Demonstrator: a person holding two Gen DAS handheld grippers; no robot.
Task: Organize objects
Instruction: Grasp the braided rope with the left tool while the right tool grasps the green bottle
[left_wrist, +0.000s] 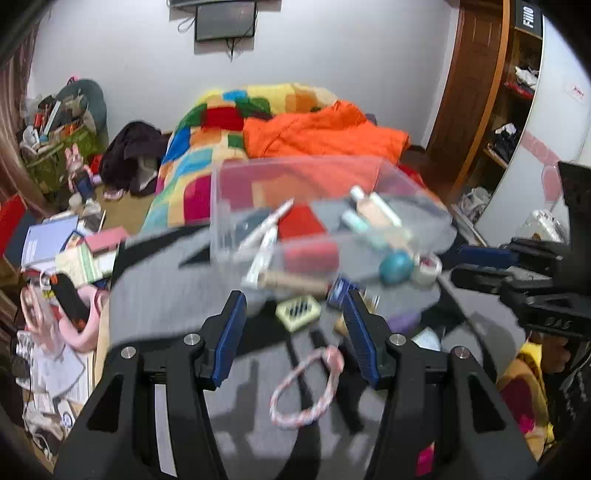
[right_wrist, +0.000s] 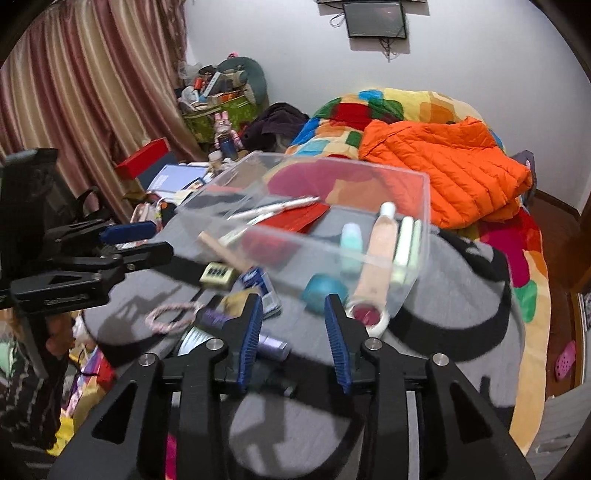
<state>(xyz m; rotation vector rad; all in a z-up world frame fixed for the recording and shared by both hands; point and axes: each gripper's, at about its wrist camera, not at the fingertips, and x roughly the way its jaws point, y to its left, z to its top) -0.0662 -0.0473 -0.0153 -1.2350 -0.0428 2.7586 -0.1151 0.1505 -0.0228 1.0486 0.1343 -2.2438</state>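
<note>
Both grippers, left (left_wrist: 293, 314) and right (right_wrist: 293, 317), hover with fingers spread and empty before the clear rectangular plastic bin (right_wrist: 332, 206); a teal ball (right_wrist: 323, 290) sits just outside it.

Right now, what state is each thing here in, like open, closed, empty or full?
Left hand-held gripper: open, holding nothing.
Right hand-held gripper: open, holding nothing.
Clear box: no lid on, partly filled with tubes and pens.
Tape roll: lying flat outside the box.
Teal ball: loose on the grey cloth.
Pink cord: in a loop, loose on the cloth.
Wall screen: dark.
</note>
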